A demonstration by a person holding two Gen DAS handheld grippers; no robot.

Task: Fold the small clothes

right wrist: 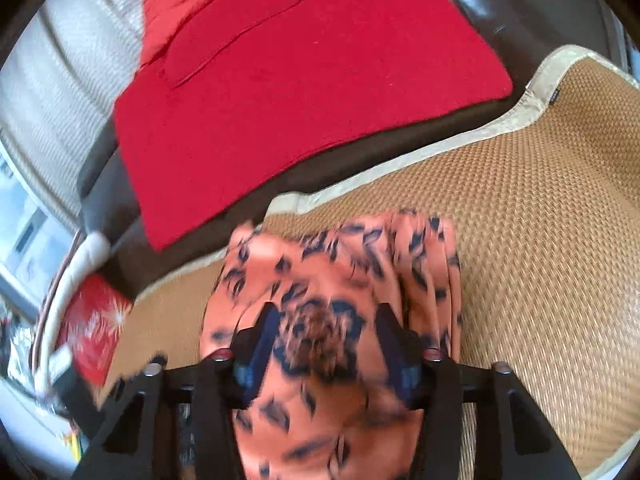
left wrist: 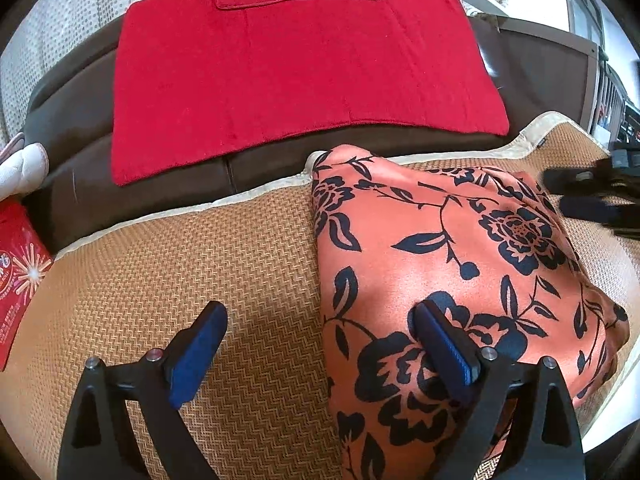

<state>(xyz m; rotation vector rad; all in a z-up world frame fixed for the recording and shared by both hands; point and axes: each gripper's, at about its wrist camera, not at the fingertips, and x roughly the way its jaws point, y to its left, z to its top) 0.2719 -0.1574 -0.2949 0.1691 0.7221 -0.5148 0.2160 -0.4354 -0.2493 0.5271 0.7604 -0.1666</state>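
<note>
Blue-padded left gripper (left wrist: 320, 344) hovers with jaws wide, straddling the near left edge of the floral garment (left wrist: 460, 260) on the woven mat (left wrist: 200, 248); the right gripper (right wrist: 326, 344), part-open and gripping nothing, hangs over its bunched folds, likely to flatten them.

A red cloth (left wrist: 296, 76) drapes the brown sofa (left wrist: 80, 120) behind a woven mat (left wrist: 224, 248).

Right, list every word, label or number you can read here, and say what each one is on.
None can be read.
Red cardboard box with firework print: white lettering cut off by the frame edge, too small to read.
Small dark tag on the cream-edged woven mat: too small to read.
</note>
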